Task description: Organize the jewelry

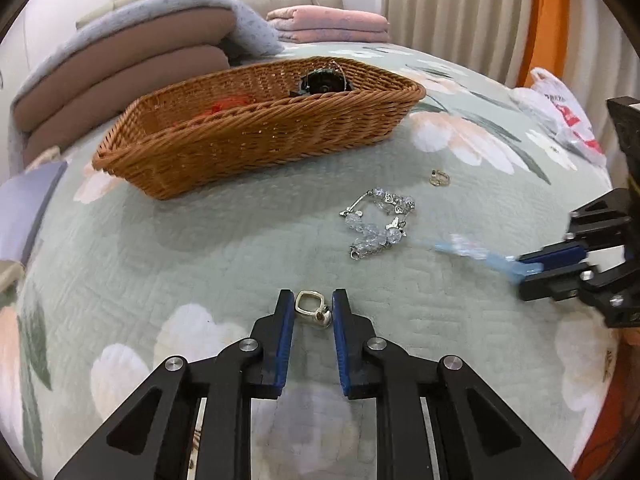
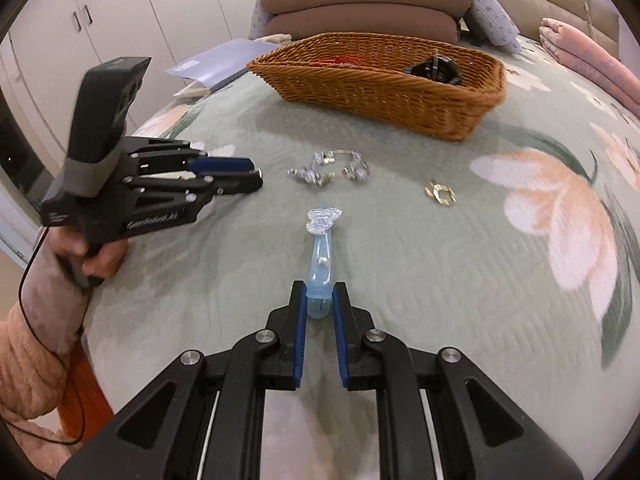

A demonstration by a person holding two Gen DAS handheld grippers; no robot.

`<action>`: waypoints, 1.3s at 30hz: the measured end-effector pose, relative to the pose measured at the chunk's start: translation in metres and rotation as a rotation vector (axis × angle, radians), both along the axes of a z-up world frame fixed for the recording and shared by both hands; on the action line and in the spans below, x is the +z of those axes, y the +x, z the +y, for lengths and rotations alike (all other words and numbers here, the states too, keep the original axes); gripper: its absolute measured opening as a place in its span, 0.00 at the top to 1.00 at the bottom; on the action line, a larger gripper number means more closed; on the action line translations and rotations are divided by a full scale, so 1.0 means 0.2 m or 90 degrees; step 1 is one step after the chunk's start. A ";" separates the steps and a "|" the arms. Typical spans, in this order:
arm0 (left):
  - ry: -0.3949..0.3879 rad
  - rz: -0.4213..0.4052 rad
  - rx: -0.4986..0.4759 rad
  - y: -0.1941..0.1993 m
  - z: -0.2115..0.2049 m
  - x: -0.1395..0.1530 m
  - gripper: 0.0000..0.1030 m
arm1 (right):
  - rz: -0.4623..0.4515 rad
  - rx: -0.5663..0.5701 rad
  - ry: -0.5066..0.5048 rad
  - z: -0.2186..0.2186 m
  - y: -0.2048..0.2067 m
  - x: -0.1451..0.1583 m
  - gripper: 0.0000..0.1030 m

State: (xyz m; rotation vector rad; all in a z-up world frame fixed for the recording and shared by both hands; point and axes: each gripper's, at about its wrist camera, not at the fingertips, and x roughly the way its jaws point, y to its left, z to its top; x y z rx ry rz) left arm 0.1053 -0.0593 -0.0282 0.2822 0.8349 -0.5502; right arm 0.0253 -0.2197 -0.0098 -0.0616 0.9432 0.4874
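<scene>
My left gripper (image 1: 312,304) has its fingers close on either side of a silver ring (image 1: 313,309); it looks shut on it, low over the bedspread. It also shows in the right wrist view (image 2: 254,176). My right gripper (image 2: 319,294) is shut on the end of a pale blue hair clip (image 2: 321,254), which also shows in the left wrist view (image 1: 480,254). A crystal bead bracelet (image 1: 380,222) lies on the bed between the grippers and the wicker basket (image 1: 256,140). A small gold ring (image 1: 439,178) lies to its right.
The basket holds a black round item (image 1: 324,84) and something red (image 1: 224,106). Folded pillows and blankets (image 1: 120,68) are behind it. A plastic bag (image 1: 560,112) lies at the right. A blue folder (image 2: 216,64) lies at the bed's edge.
</scene>
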 end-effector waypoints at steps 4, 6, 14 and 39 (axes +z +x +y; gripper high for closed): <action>-0.002 -0.009 -0.002 -0.02 0.00 0.01 0.82 | -0.022 -0.014 0.030 -0.10 -0.09 0.04 0.85; -0.008 -0.010 0.000 -0.02 0.01 0.02 0.82 | -0.036 -0.020 0.061 -0.15 -0.10 0.08 0.85; -0.055 -0.043 0.007 -0.05 0.05 0.11 0.82 | -0.080 -0.058 0.108 -0.21 -0.08 0.18 0.85; -0.262 -0.102 0.089 0.71 0.17 0.51 0.82 | -0.213 -0.173 0.070 0.12 0.86 0.49 0.85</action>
